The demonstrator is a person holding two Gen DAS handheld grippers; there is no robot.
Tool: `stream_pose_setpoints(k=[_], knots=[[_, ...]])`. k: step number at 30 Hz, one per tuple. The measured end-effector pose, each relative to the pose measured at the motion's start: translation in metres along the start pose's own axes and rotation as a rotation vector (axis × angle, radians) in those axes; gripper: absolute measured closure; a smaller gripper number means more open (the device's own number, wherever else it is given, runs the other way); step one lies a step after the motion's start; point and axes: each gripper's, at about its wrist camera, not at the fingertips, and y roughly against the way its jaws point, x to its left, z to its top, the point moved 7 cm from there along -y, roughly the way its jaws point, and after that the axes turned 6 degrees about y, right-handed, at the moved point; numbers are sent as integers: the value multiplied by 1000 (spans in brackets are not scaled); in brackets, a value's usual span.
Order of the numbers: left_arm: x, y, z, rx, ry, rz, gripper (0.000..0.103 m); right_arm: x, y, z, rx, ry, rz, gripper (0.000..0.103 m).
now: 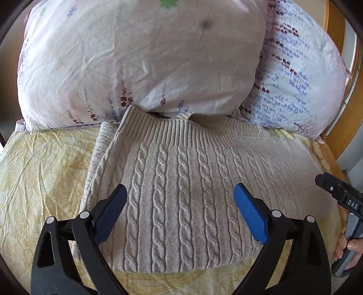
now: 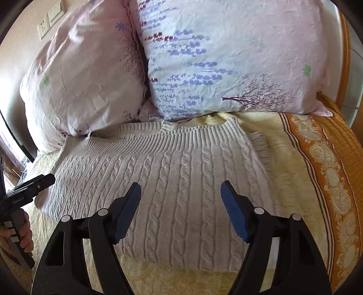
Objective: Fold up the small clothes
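Note:
A beige cable-knit sweater [image 1: 181, 181] lies folded flat on the bed, its ribbed collar toward the pillows; it also shows in the right wrist view [image 2: 177, 181]. My left gripper [image 1: 180, 192] hovers over the sweater's near half, jaws wide open and empty. My right gripper [image 2: 180, 189] hovers over its near half too, jaws wide open and empty. The right gripper's body [image 1: 338, 192] shows at the right edge of the left wrist view, and the left gripper's body [image 2: 25, 190] at the left edge of the right wrist view.
Two floral pillows [image 1: 140, 61] [image 2: 226, 56] stand against the headboard just behind the collar. A yellow patterned bedsheet [image 1: 40, 172] surrounds the sweater, with an orange border [image 2: 329, 170] on the right. A wooden bed frame [image 1: 335, 29] runs along the right. Wall sockets [image 2: 48, 20] are at upper left.

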Motion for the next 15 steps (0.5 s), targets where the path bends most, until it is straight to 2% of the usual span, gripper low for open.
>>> stream_pose_setpoints(k=[6,10,15], knots=[[1,-15,-8,35,-70,104,8,7,-17,-8,61,15,-54,20],[10,-26,-15,81,-34,102,8,10,-24,-12,84,53,-99,16],[16,-29,-18,89,5,76,4,8,-28,-16,99,65,-122,10]])
